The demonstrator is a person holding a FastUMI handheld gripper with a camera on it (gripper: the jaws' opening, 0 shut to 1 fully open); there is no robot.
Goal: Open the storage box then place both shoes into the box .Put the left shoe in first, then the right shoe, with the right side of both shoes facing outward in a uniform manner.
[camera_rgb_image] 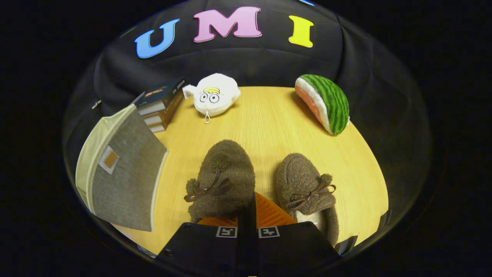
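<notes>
The gripper (248, 215) sits low over a wooden table (269, 127), its two fingers drawn together with hardly any gap, pinching the back edge of the left shoe (223, 179). That shoe is a fuzzy brown slipper with a bow, and it lies just ahead of the fingers at about 11 o'clock, toe pointing away. The right shoe (305, 188), a matching slipper, lies beside it at about 1 o'clock from the fingertips, apart from the fingers. The storage box (123, 173), a grey fabric box with a pale rim, stands at 9 to 10 o'clock, well to the left of the shoes. Beyond it, at about 11 o'clock, is a stack of books (161, 105). A white plush toy (215, 96) rests at 12 o'clock far across the table, and a plush watermelon slice (324, 102) at 1 to 2 o'clock.
</notes>
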